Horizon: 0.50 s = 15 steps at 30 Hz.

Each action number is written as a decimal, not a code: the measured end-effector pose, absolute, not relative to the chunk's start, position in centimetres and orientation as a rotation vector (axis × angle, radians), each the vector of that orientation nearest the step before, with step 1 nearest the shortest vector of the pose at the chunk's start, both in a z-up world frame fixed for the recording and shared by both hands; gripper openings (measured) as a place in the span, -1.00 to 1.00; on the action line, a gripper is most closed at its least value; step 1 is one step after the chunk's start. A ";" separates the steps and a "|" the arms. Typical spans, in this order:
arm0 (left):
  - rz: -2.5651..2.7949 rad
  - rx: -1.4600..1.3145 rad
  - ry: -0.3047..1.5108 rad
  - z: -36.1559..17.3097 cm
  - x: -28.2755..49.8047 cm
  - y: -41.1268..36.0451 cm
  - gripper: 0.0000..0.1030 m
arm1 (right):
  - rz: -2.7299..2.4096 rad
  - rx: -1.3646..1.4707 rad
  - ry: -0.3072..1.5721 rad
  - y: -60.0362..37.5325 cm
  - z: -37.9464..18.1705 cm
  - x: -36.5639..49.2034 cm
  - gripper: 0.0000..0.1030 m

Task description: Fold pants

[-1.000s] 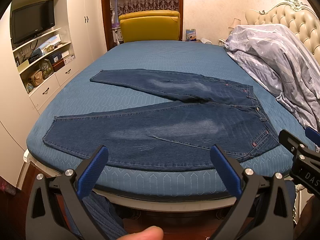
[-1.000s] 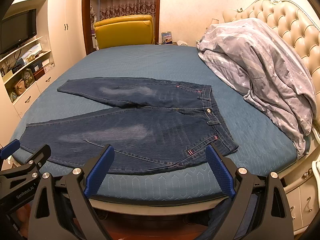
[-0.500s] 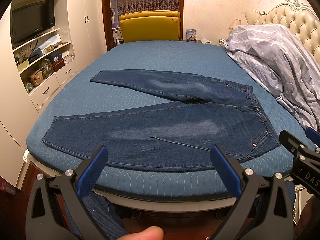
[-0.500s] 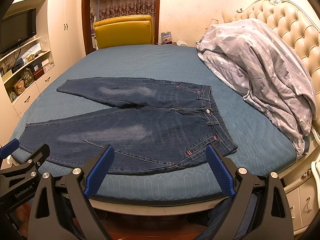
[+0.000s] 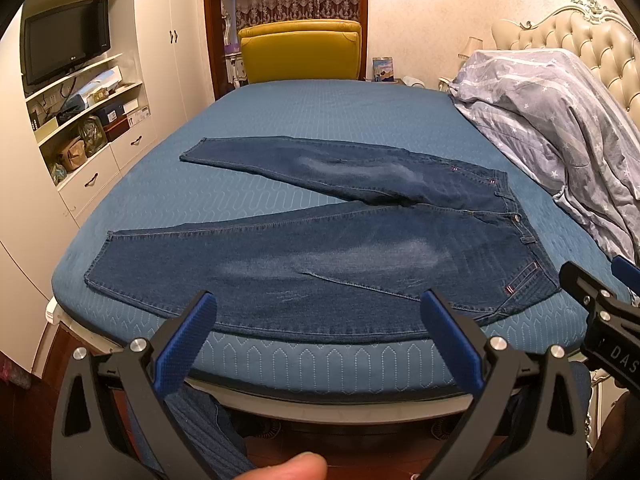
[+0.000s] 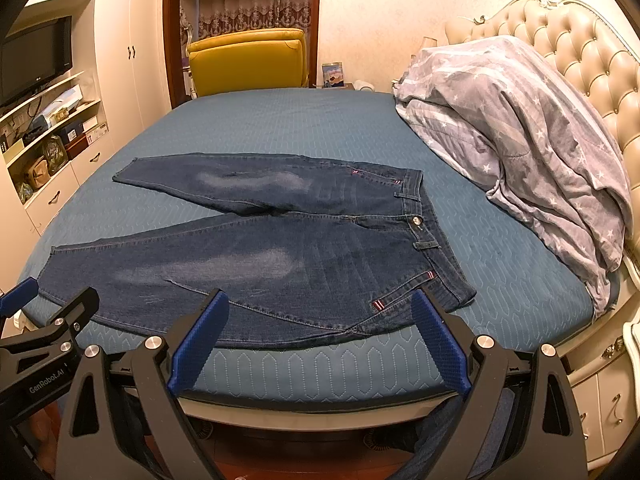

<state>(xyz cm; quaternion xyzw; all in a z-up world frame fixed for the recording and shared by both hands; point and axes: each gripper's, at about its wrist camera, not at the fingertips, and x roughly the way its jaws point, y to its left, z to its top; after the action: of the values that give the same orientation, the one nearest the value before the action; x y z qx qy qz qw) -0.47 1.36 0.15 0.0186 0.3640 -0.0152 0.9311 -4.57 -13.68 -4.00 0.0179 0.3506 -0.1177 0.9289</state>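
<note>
The jeans (image 5: 320,256) lie flat on the blue bed (image 5: 320,120), waistband toward 3 o'clock, legs splayed toward 9 o'clock in a V; the near leg's long edge runs along the bed's front edge, nearly flush with it; bare mattress lies open beyond the far leg toward 12 o'clock and between the two hems; a grey star-print duvet (image 6: 520,132) is heaped at 2 o'clock against the headboard, apart from the waistband.

The left view shows the near hem clear of the bed's corner and a fingertip (image 5: 296,468) at 6 o'clock; the right view shows the waistband corner and button plainly.

The left gripper (image 5: 320,340) hovers level before the bed's front edge, jaws spread wide and empty; the right gripper (image 6: 320,340) hangs beside it, jaws likewise wide apart, holding nothing; neither touches the denim.
</note>
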 end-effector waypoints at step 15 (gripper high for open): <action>0.015 0.064 0.922 -7.3 7.4 1.4 0.97 | -0.170 0.260 0.851 -27.0 -10.1 8.6 0.72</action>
<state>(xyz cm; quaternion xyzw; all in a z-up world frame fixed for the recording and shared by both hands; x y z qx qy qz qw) 7.38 1.41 -7.25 0.0308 0.4447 0.0072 0.8951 8.56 -27.03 -10.08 0.1255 0.4112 -0.0819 0.8992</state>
